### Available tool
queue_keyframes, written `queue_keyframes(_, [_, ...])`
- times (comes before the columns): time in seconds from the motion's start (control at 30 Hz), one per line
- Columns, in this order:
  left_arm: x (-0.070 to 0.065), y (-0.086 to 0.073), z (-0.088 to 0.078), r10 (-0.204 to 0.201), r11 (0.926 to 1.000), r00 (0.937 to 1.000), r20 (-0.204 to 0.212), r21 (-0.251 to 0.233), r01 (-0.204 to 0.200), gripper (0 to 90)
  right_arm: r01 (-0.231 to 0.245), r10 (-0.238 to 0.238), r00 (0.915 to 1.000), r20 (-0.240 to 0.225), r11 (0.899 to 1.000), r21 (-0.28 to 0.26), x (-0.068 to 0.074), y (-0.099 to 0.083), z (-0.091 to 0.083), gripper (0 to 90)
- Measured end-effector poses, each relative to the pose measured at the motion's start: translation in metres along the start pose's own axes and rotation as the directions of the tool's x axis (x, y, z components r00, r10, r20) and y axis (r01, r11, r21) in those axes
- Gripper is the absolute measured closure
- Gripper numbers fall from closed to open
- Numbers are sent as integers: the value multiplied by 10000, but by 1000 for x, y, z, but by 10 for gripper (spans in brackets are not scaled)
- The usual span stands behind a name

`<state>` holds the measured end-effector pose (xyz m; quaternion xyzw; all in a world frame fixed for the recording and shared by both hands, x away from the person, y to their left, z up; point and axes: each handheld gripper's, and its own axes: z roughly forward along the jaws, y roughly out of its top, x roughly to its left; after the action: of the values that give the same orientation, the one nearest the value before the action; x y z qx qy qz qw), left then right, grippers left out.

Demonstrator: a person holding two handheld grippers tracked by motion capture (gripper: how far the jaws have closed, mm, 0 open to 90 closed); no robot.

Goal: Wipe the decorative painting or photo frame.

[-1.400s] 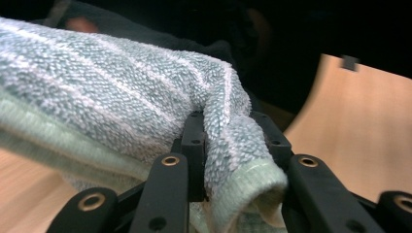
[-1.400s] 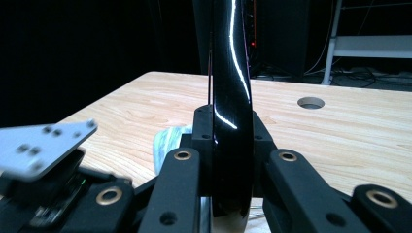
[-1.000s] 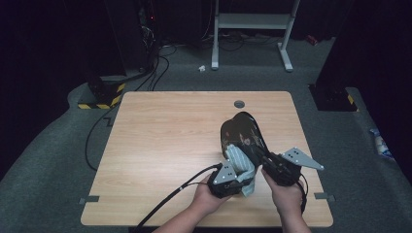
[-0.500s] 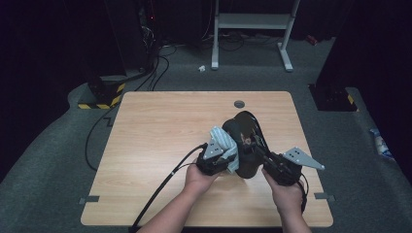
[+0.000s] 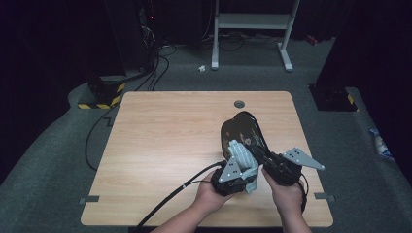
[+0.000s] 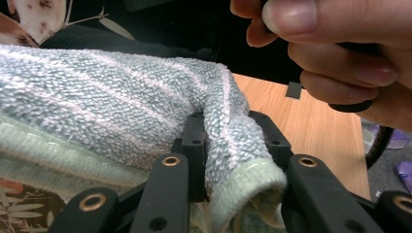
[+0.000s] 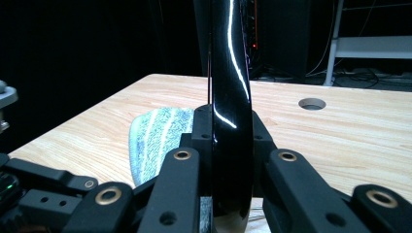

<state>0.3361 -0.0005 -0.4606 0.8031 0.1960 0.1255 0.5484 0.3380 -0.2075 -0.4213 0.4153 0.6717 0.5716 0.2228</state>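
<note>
Wood: pale grain table, with a round grommet hole near its far edge.
Plate: glossy black dish with a pale leaf or flower print on its face; stood on edge over the right half of the table, its rim running away from the person. In the right gripper view its rim rises as a thin, shiny black band with light streaks.
Cloth: blue-green terry towel with faint paler stripes and a light green hem; it lies against the plate's face, near its lower end. Close up, the looped pile and folded hem are clear.
Writing: no brand, label or lettering can be read on the plate, cloth or grippers.
Left gripper: clenched on the cloth, a fold of towel pinched between its black jaws; held in the left hand at the near side of the table.
Right gripper: clamped on the plate's rim, one jaw on each face, holding it on edge; held in the right hand, with the grey three-cornered plate on top.
Hands: close together, the two grippers just beside each other at the plate's near end.
Floor: grey carpet around the table, black cables beyond, a white stand at the back.
</note>
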Motion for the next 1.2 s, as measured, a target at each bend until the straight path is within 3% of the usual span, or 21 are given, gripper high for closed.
queue_keyframes(0.1, [7, -3, 0, -163, 9998, 9998, -90, -116, 162, 713, -36, 36, 10000, 3, 10000, -2, -1, 0, 0, 799])
queue_keyframes(0.23, [35, -21, 4, -647, 9974, 9954, -708, 272, 667, 714, -104, 104, 9999, 53, 9999, -29, -3, -1, 0, 799])
queue_keyframes(0.37, [57, -43, 8, -1194, 9850, 9847, -1267, 1093, 1335, 714, -68, 68, 9999, 84, 10000, -21, -2, 0, 0, 799])
queue_keyframes(0.43, [62, -52, 11, -1217, 9795, 9823, -1427, 1426, 1420, 714, -22, 22, 10000, 83, 10000, -13, -1, 0, 1, 798])
queue_keyframes(0.57, [60, -54, 12, -1290, 9769, 9804, -1486, 1508, 1514, 716, 20, -20, 10000, 88, 10000, -8, 0, 0, 1, 799])
queue_keyframes(0.63, [55, -52, 12, -1183, 9763, 9840, -1332, 1653, 1397, 718, -1, 1, 9999, 101, 10000, -25, 0, 0, 1, 799])
queue_keyframes(0.73, [38, -47, 12, -976, 9804, 9921, -784, 1637, 1094, 718, 41, -40, 10000, 85, 10000, -41, 1, 0, 1, 799])
queue_keyframes(0.77, [38, -47, 12, -976, 9804, 9921, -784, 1637, 1094, 718, 40, -39, 10000, 82, 10000, -48, 1, -1, 1, 800])
queue_keyframes(0.8, [23, -40, 12, -757, 9855, 9966, -333, 1500, 799, 718, 32, -32, 10000, 87, 10000, -54, 1, -1, 1, 799])
queue_keyframes(0.93, [-2, -26, 11, -190, 9916, 9995, 254, 1281, 156, 717, 18, -18, 10000, 73, 10000, -55, 0, -1, 1, 799])
queue_keyframes(1.07, [4, -18, 7, -308, 9946, 9991, 293, 995, 278, 717, -31, 31, 10000, 72, 10000, -48, 0, -1, 1, 799])
queue_keyframes(1.2, [27, -16, 3, -728, 9937, 9971, -207, 841, 743, 717, -14, 15, 10000, 64, 10000, -44, 1, -1, 1, 799])
